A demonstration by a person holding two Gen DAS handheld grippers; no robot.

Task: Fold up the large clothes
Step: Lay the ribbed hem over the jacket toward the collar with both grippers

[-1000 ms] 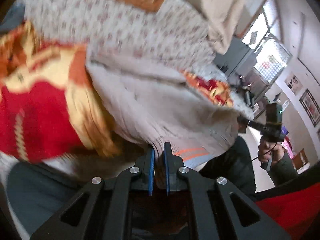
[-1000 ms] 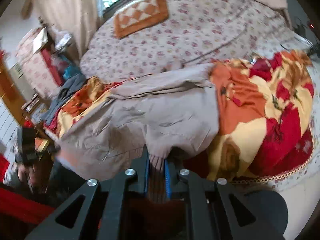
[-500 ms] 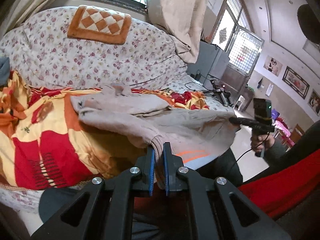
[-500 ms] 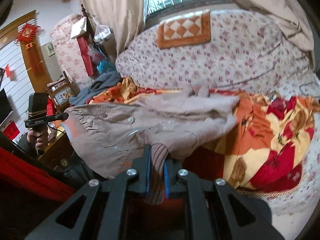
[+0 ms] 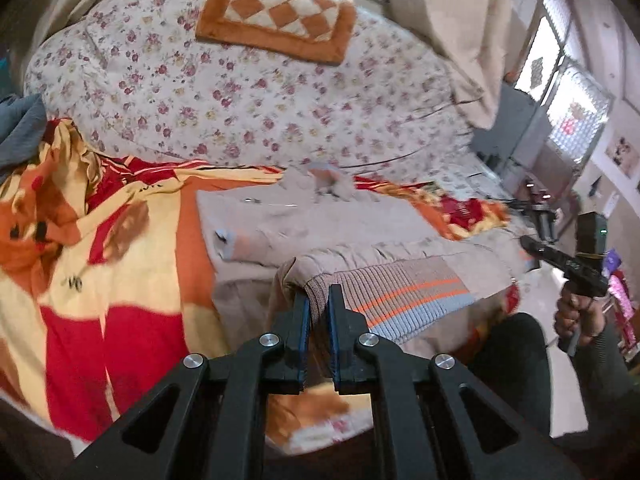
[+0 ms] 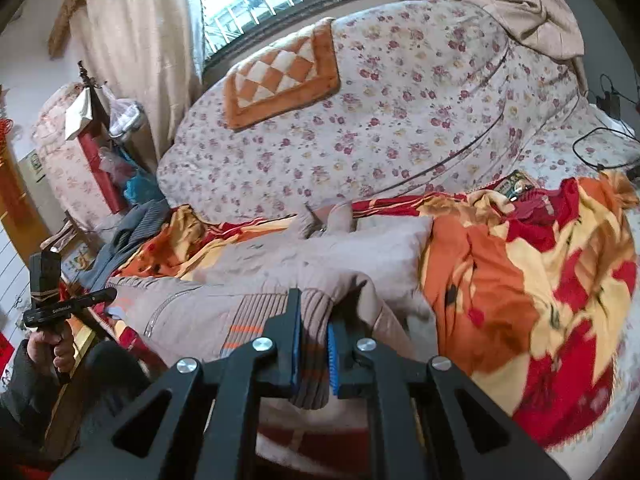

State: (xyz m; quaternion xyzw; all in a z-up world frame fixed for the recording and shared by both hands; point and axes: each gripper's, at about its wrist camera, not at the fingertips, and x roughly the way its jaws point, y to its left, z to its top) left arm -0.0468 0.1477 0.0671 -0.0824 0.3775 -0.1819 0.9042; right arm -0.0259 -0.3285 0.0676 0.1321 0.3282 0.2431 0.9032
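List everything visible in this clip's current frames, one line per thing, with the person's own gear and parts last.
jacket: one, beige with a striped ribbed hem, spread on the blanket, hem lifted.
blanket: one, red, orange and yellow, under the jacket.
sofa: one, white floral cover, behind the blanket.
cushion: one, orange and cream checks, on the sofa back.
curtains: beige, beside the window.
grey garment: one, at the blanket's far edge.
left gripper: black, blue fingers, shut on the hem.
right gripper: black, blue fingers, shut on the hem.
hand: one, holding the right gripper's handle.
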